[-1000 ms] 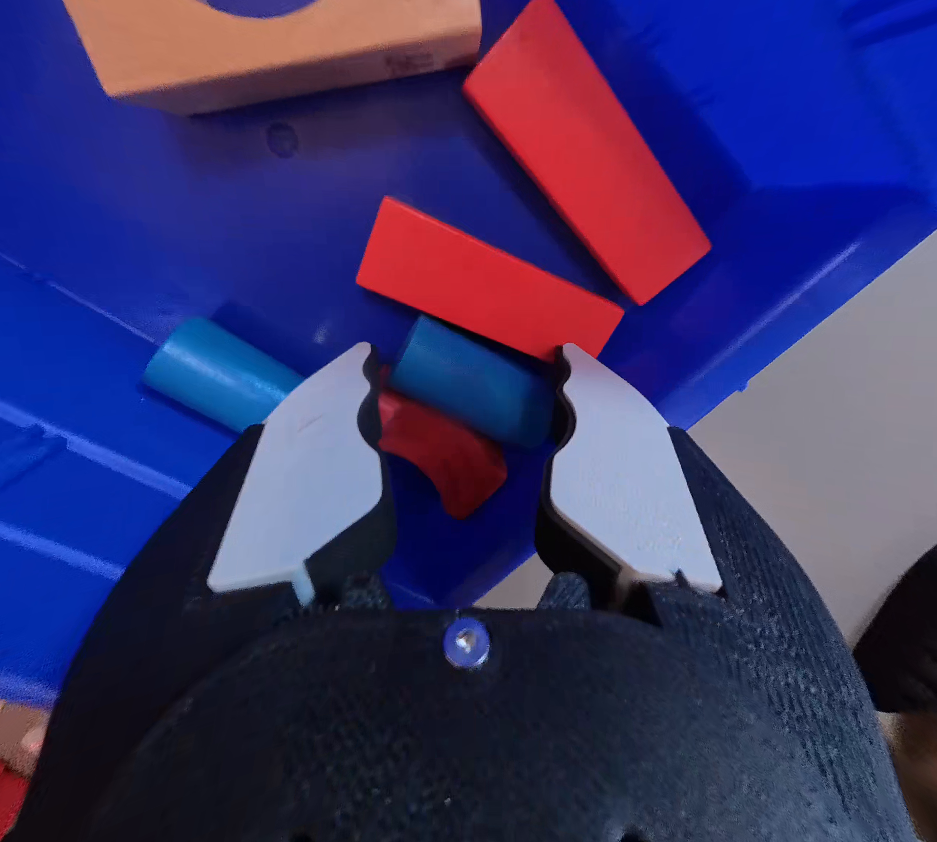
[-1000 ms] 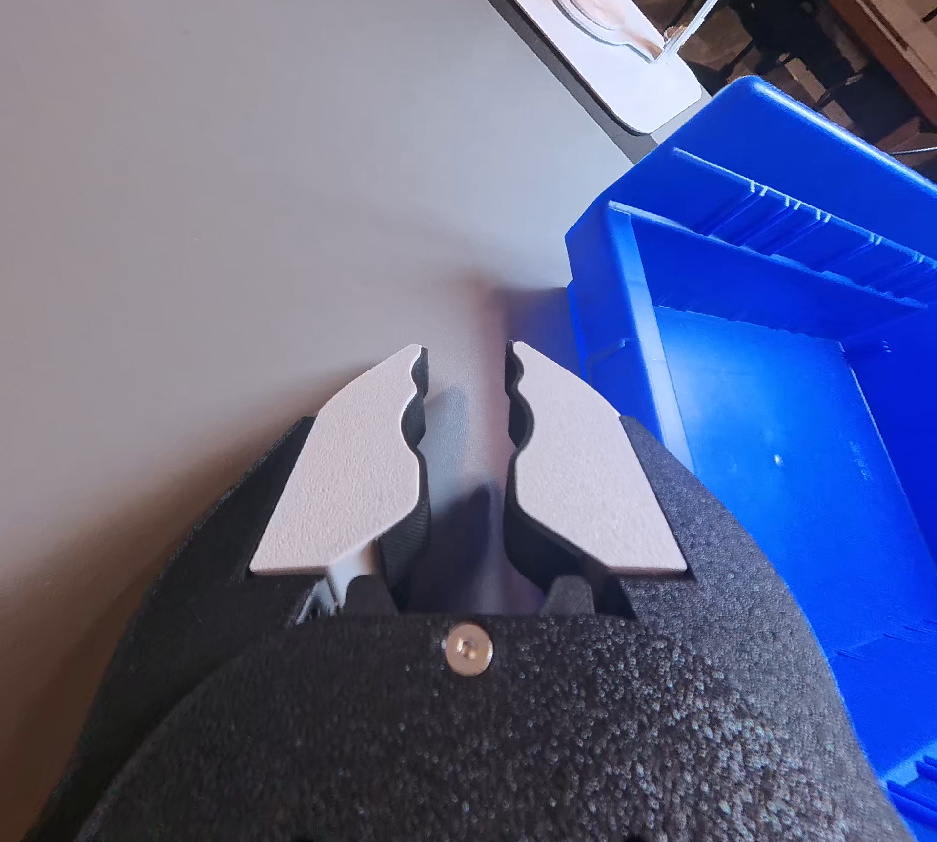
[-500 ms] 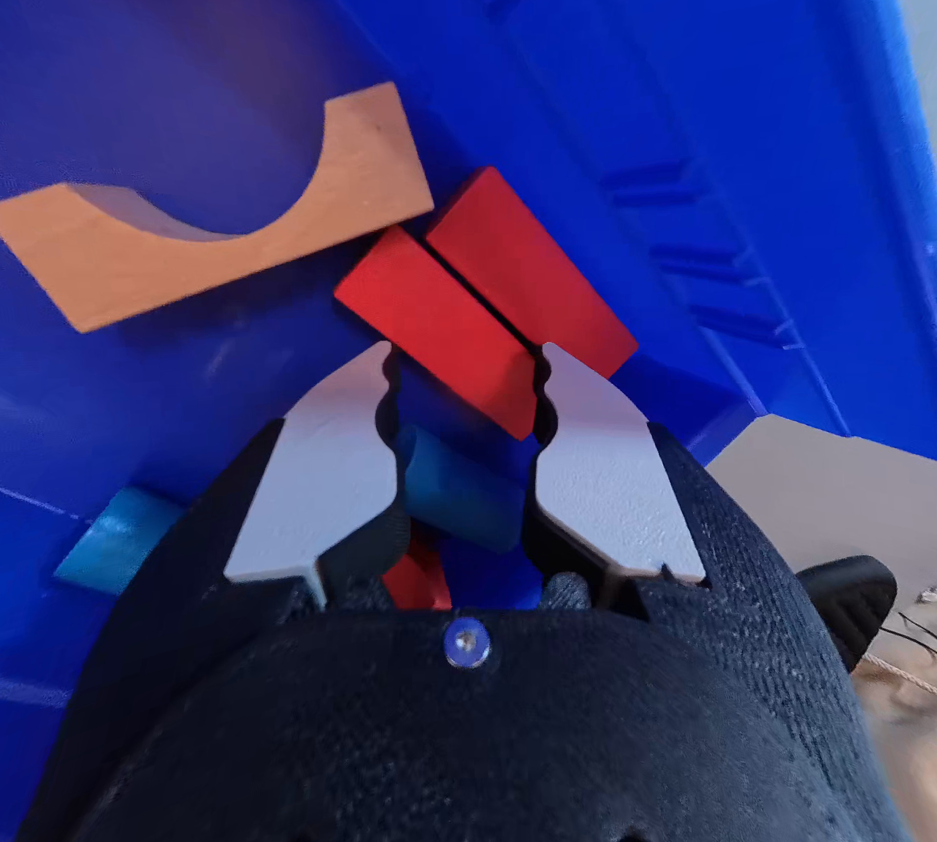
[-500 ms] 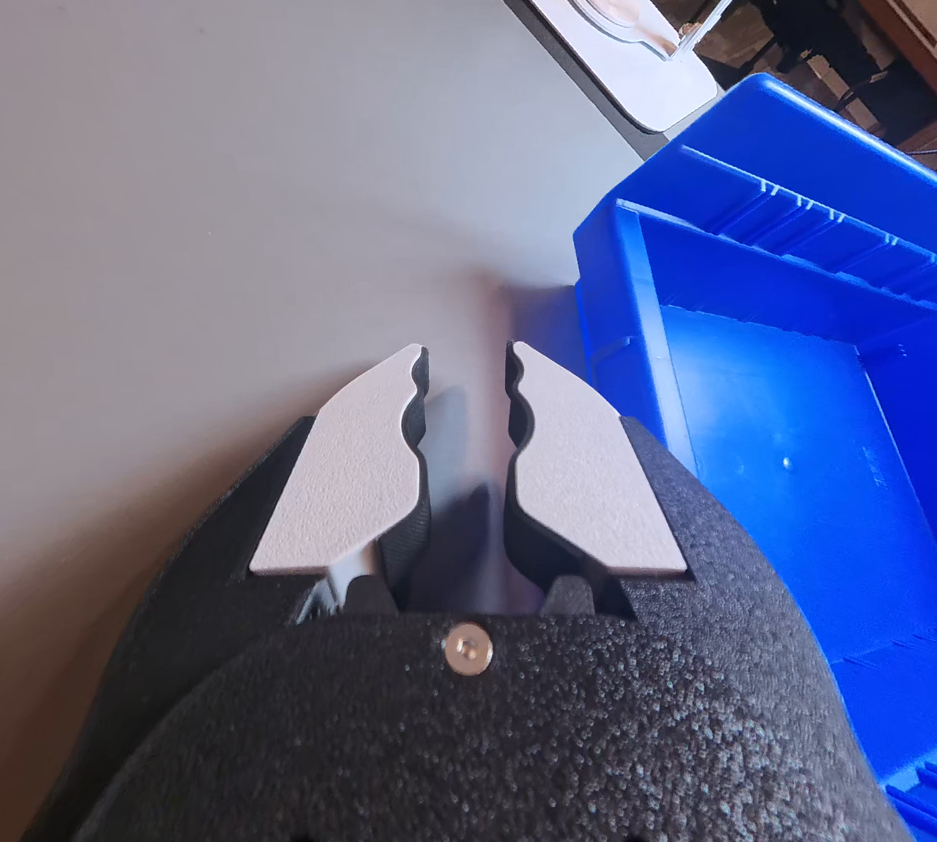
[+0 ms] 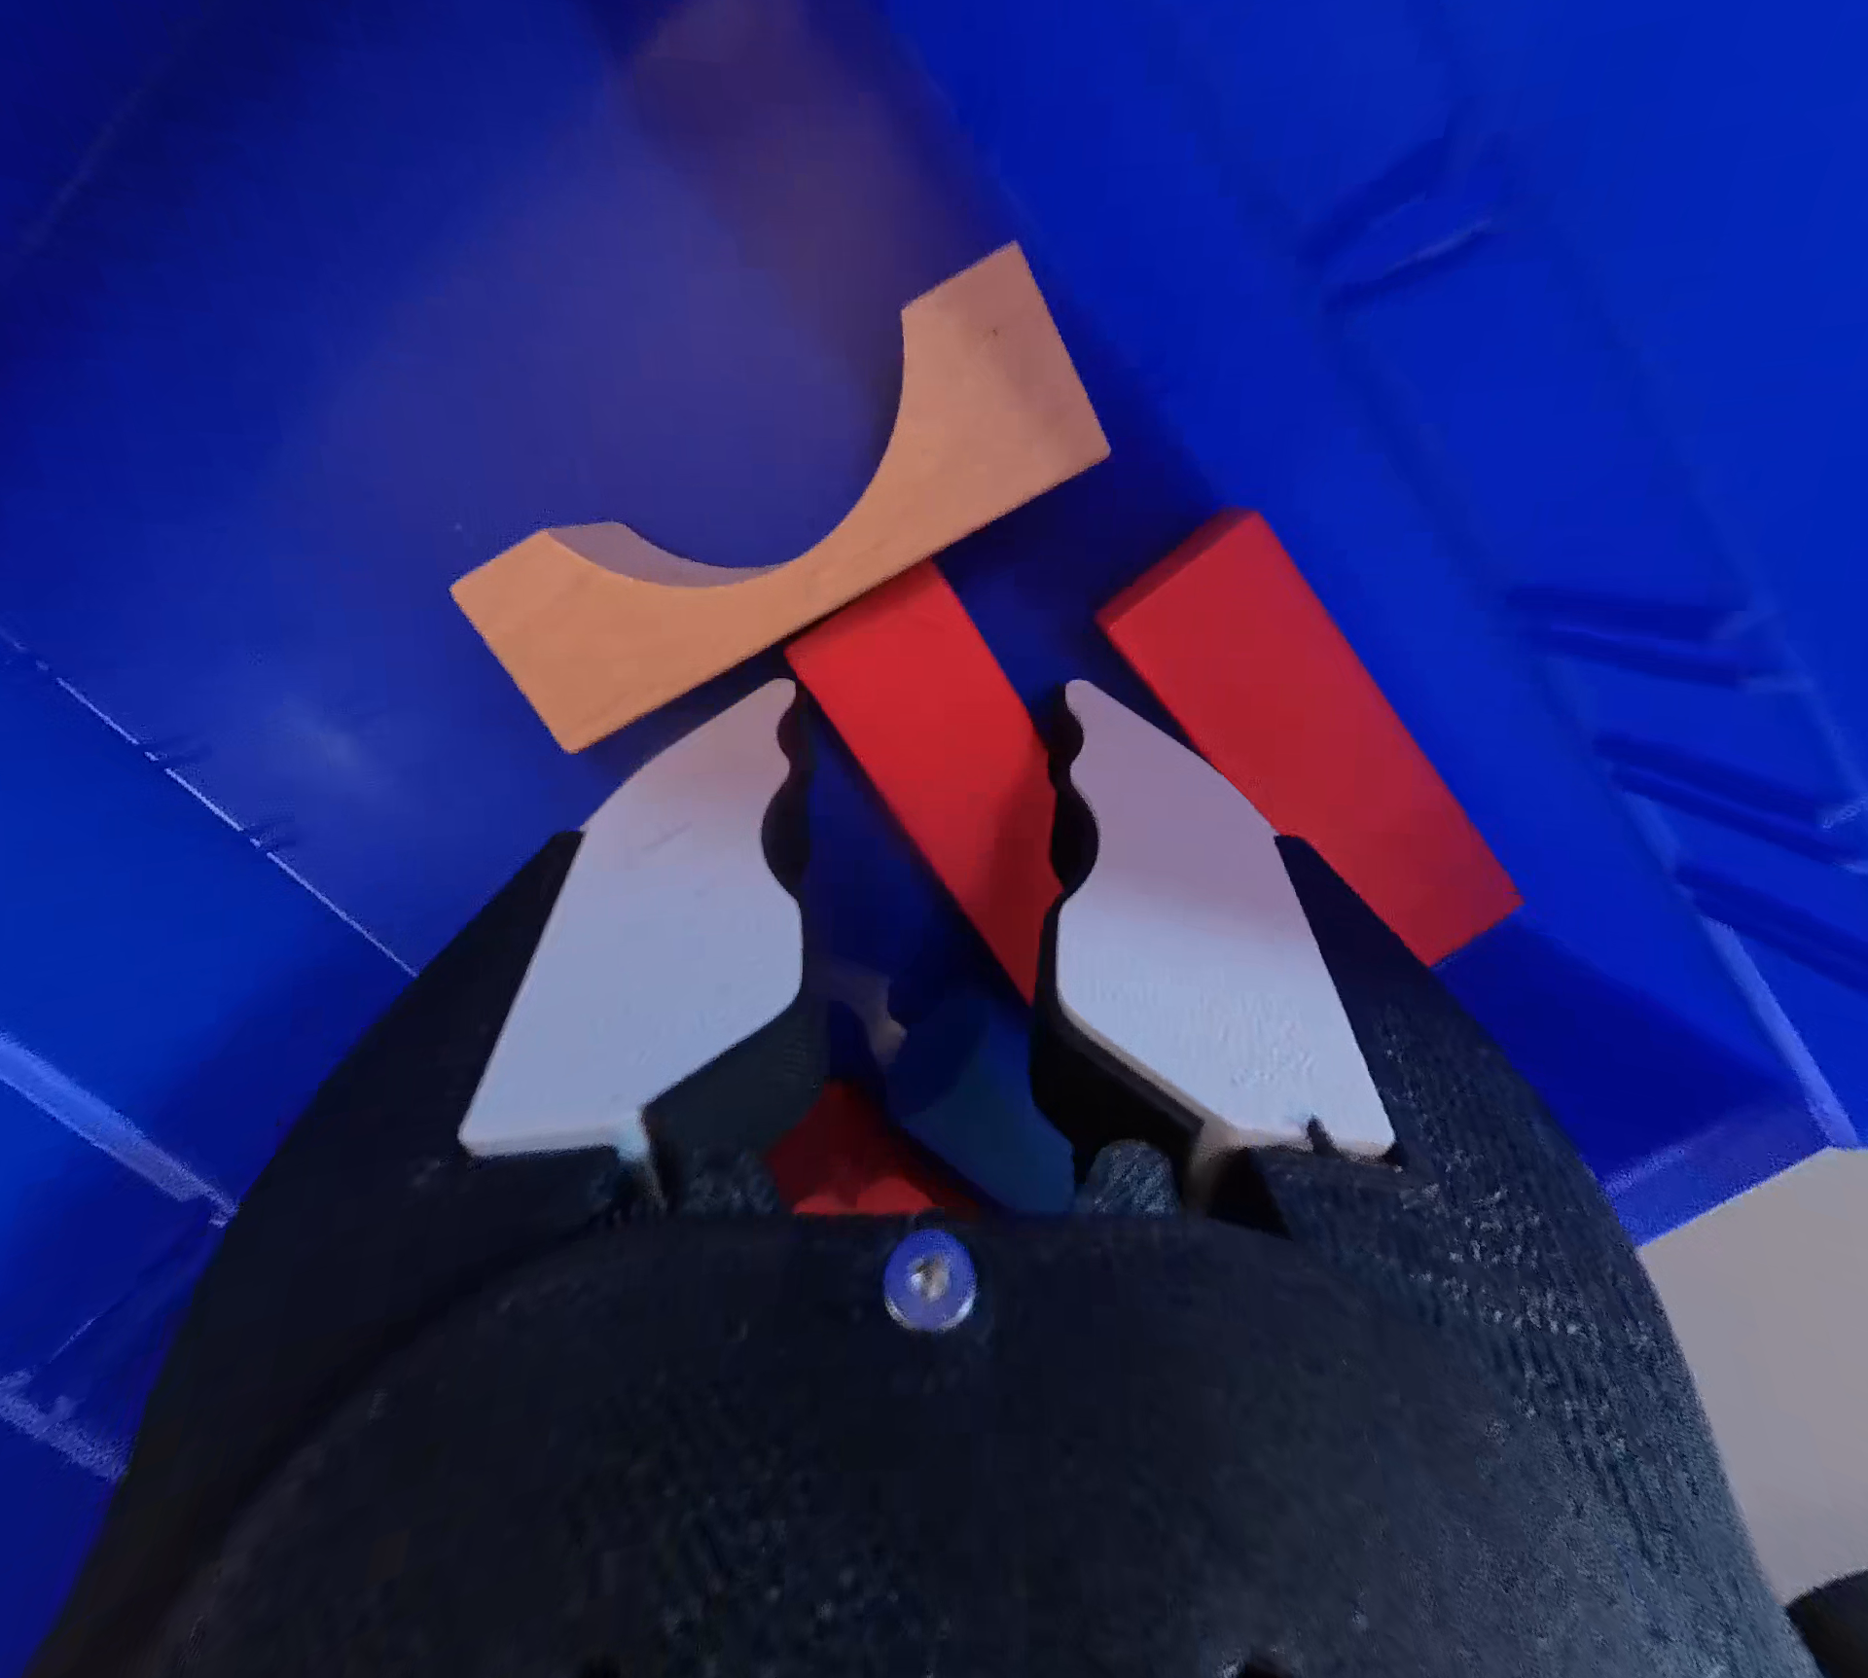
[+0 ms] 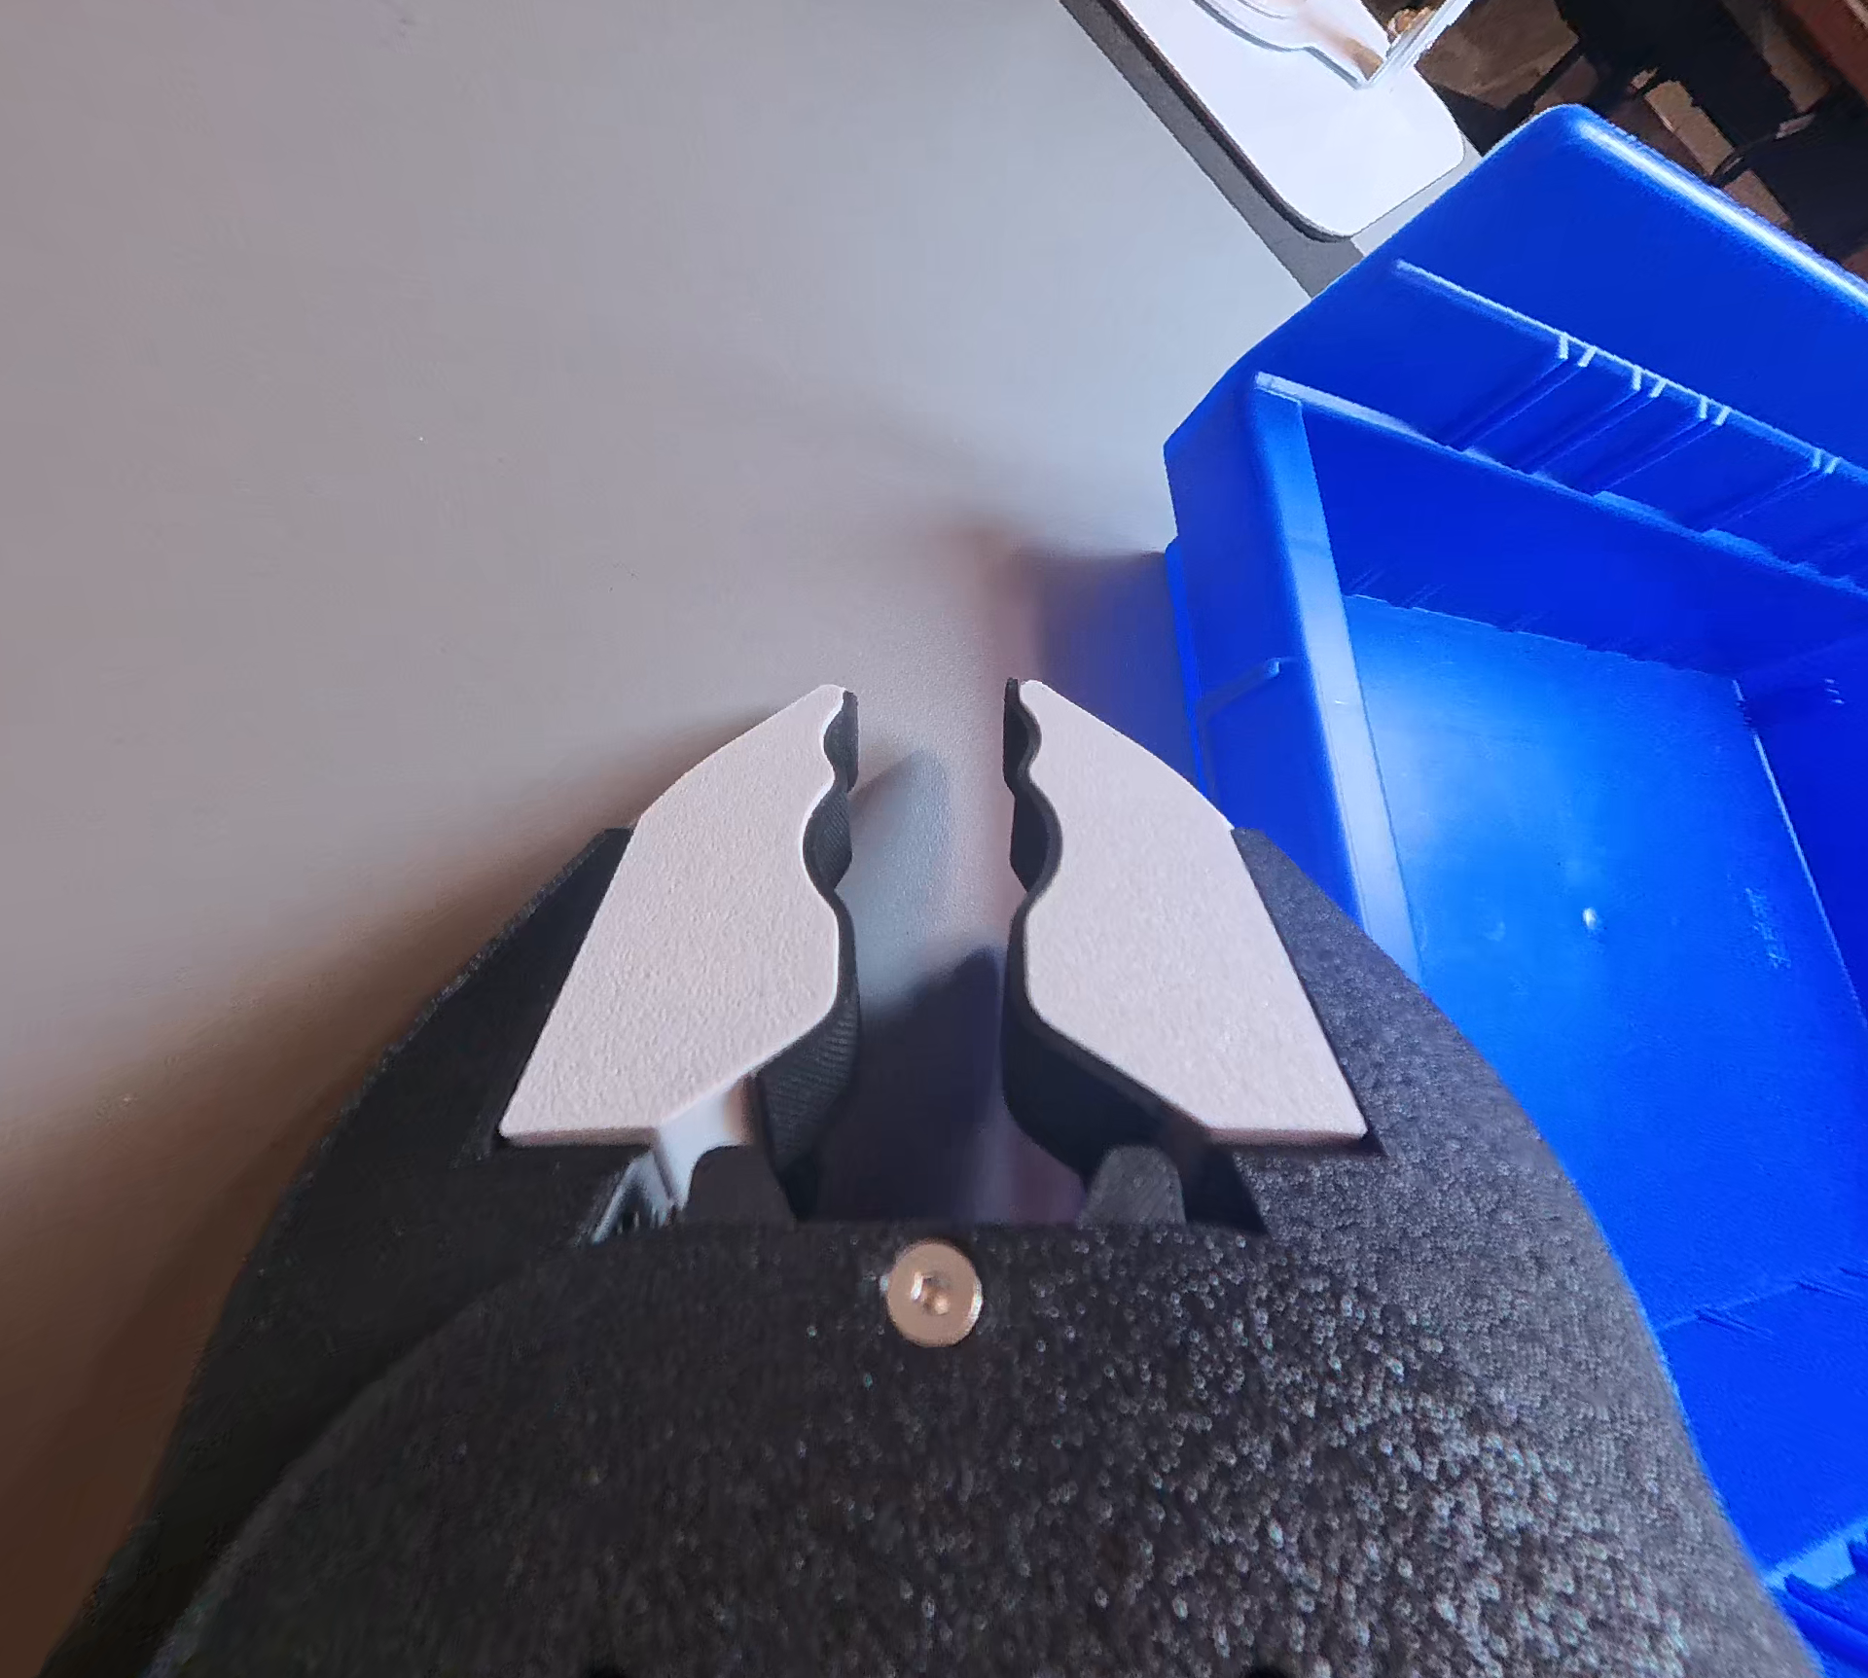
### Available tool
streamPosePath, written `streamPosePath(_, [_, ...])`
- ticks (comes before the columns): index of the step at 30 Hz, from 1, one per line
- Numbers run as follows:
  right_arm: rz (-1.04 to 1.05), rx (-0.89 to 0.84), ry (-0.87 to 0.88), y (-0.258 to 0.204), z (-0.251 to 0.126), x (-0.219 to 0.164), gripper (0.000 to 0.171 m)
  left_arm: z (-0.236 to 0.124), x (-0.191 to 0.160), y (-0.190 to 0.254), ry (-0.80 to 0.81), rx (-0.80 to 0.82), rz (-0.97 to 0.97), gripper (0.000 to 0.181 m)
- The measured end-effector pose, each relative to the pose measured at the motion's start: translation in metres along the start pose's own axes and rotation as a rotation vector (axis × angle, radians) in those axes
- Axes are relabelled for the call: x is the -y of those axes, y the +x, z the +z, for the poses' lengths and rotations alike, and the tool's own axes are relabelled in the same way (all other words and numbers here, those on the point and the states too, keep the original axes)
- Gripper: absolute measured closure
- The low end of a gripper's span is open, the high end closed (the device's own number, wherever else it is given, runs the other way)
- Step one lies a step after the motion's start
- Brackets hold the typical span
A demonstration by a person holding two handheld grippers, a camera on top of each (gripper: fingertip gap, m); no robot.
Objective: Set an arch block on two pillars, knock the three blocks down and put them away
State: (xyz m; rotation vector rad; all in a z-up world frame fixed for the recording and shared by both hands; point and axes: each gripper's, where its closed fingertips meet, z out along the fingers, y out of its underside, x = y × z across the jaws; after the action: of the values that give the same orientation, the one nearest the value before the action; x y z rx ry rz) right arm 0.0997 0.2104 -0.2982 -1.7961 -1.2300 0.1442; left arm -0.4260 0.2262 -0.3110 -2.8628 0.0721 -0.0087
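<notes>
My left gripper (image 5: 930, 690) reaches down into the blue bin (image 5: 1516, 164). Its jaws are open a little wider than a flat red block (image 5: 930, 781) that lies slantwise between them. The right finger touches the block's edge and the left finger stands just off it. A second red block (image 5: 1304, 740) lies to the right. The wooden arch block (image 5: 708, 619) lies just beyond, touching the first block's far end. My right gripper (image 6: 930, 700) is slightly open and empty, low over the grey table (image 6: 505, 316) beside the bin's corner (image 6: 1304, 619).
A blue cylinder (image 5: 970, 1094) and a small red piece (image 5: 849, 1154) lie under the base of my left fingers. A white stand base (image 6: 1264, 12) sits at the table's far edge. The bin walls rise close on all sides of the left gripper. The grippers' ends are close to 55 cm from one another. The white stand base (image 6: 1264, 12) is about 30 cm from my right fingertips and 40 cm from my left.
My left gripper has pushed deeper into the bin and narrowed its jaws. The red block between them has turned and parted from the other red one. The right gripper has barely moved.
</notes>
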Motion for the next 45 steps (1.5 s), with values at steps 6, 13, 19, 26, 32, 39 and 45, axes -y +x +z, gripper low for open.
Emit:
streamPosePath(6, [-0.007, -0.043, 0.099, 0.006, -0.012, 0.019, 0.144, -0.024, 0.029, 0.004, 0.246, -0.021, 0.111, 0.145])
streamPosePath(13, [0.115, 0.079, 0.303, -0.008, -0.028, 0.056, 0.133, -0.151, 0.048, 0.085, 0.839, -0.318, 0.416, 0.148])
streamPosePath(19, [0.182, 0.324, 0.509, -0.051, -0.054, 0.124, 0.128, -0.233, -0.008, 0.242, 1.189, -0.751, 0.777, 0.148])
streamPosePath(26, [0.001, 0.534, 0.509, -0.091, -0.072, 0.203, 0.12, -0.169, -0.043, 0.374, 1.075, -0.867, 1.014, 0.149])
streamPosePath(32, [-0.119, 0.626, 0.292, -0.101, -0.031, 0.17, 0.126, -0.127, -0.048, 0.397, 1.037, -0.86, 1.025, 0.149])
streamPosePath(39, [0.011, 0.717, 0.348, -0.117, -0.015, 0.158, 0.14, -0.1, -0.057, 0.39, 0.949, -0.875, 1.036, 0.149])
streamPosePath(45, [0.098, 0.749, 0.433, -0.118, -0.009, 0.159, 0.14, -0.091, -0.055, 0.386, 0.922, -0.886, 0.974, 0.145])
